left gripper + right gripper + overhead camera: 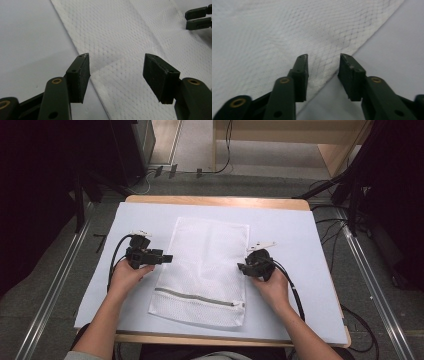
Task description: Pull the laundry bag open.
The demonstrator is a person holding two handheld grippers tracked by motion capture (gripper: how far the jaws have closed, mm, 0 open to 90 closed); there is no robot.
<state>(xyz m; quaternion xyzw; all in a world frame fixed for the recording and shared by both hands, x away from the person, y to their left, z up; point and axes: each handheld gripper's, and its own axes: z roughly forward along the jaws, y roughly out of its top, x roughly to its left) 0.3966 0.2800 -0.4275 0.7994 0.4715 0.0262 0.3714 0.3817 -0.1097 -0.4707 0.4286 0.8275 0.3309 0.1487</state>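
in the high view, the person's forearms run off the bottom edge, so the elbows and body are out of sight. the near edge of the counter [225, 340] is partly covered by those forearms. the left gripper [167, 258] and the right gripper [241, 267] are small and dark there, and whether their jaws touch the mesh laundry bag [205, 270] cannot be told from above. the zipper [197, 297] pull is too small to make out. in the left gripper view, the bag runs past the top and bottom edges. in the right gripper view, the bag's far weave is blurred.
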